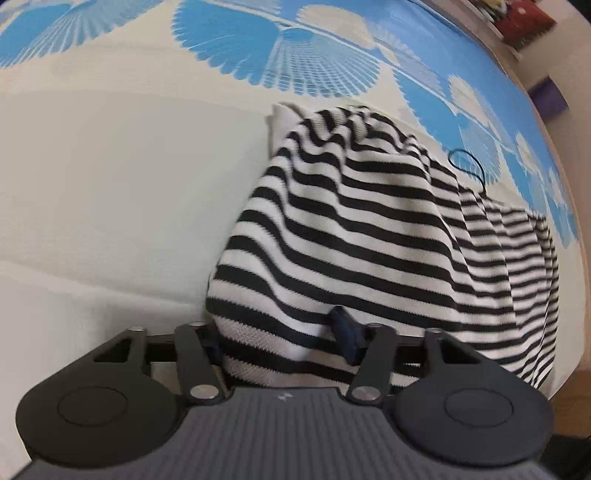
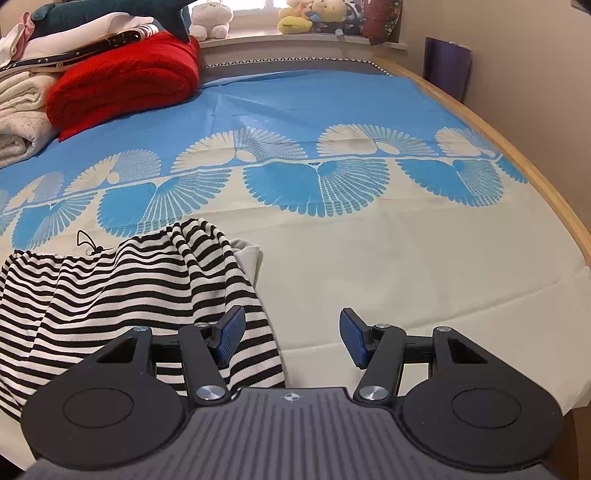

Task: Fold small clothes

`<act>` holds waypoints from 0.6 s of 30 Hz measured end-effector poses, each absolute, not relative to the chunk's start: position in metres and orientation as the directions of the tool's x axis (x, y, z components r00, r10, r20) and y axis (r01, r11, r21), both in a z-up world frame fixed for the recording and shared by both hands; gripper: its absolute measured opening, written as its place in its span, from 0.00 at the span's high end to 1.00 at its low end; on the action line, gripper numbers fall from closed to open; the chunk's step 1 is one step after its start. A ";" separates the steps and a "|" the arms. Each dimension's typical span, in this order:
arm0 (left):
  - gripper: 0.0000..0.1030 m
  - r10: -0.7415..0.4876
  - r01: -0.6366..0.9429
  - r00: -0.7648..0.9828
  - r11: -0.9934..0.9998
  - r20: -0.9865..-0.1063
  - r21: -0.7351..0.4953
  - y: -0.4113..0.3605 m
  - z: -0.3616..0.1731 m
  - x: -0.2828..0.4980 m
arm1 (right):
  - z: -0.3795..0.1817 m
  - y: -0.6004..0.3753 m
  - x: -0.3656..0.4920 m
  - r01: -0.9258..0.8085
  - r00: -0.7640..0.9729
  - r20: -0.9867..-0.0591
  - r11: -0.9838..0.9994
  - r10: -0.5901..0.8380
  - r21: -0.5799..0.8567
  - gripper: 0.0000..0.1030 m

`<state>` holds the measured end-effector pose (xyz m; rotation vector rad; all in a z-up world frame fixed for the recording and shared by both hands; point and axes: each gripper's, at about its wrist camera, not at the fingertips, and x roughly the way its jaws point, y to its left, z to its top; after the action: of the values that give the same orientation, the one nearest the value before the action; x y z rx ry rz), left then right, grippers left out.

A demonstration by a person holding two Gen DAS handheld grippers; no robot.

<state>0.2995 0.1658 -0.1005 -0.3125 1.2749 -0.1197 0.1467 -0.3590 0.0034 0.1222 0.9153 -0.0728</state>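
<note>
A black-and-white striped garment [image 1: 362,229] lies bunched on the bed sheet [image 1: 110,184], with a white inner layer [image 1: 280,122] peeking out at its far edge and a thin black cord loop [image 1: 467,166] beside it. My left gripper [image 1: 277,339] is shut on a thick fold of this garment; one blue pad [image 1: 343,332] presses into the cloth and the other is mostly buried. In the right wrist view the same garment [image 2: 110,295] fills the lower left. My right gripper [image 2: 291,341] stands open at its right edge, its left pad [image 2: 229,339] over the stripes and its right pad over bare sheet.
A blue and cream patterned sheet [image 2: 369,240] covers the bed. A folded red blanket [image 2: 125,81] and a stack of pale folded clothes [image 2: 18,107] sit at the far left. Plush toys [image 2: 210,18] line the windowsill. The wooden bed edge [image 2: 517,155] runs along the right.
</note>
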 end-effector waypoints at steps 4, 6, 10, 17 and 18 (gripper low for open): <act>0.86 -0.272 -0.002 0.314 0.958 -0.909 -0.288 0.156 -0.095 0.294 | 0.004 -0.357 0.147 0.119 0.611 -0.792 0.990 -0.014 0.075 0.43; 0.89 -0.280 0.023 0.333 0.957 -0.900 -0.290 0.156 -0.090 0.289 | 0.004 -0.353 0.147 0.116 0.610 -0.792 0.990 -0.012 0.075 0.43; 0.92 -0.308 -0.001 0.386 0.943 -0.869 -0.334 0.176 -0.078 0.277 | 0.006 -0.347 0.147 0.103 0.614 -0.789 0.992 -0.007 0.071 0.43; 0.92 -0.221 -0.069 0.416 0.960 -0.882 -0.273 0.207 -0.064 0.253 | 0.010 -0.346 0.146 0.114 0.622 -0.783 0.989 0.001 0.092 0.43; 0.92 -0.200 -0.072 0.421 0.965 -0.885 -0.252 0.209 -0.061 0.250 | 0.010 -0.347 0.146 0.115 0.623 -0.782 0.989 0.003 0.096 0.43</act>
<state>0.2500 0.2093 -0.0609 -0.2686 1.1370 -0.0810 0.1460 -0.3467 0.0104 0.1419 0.8969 -0.0644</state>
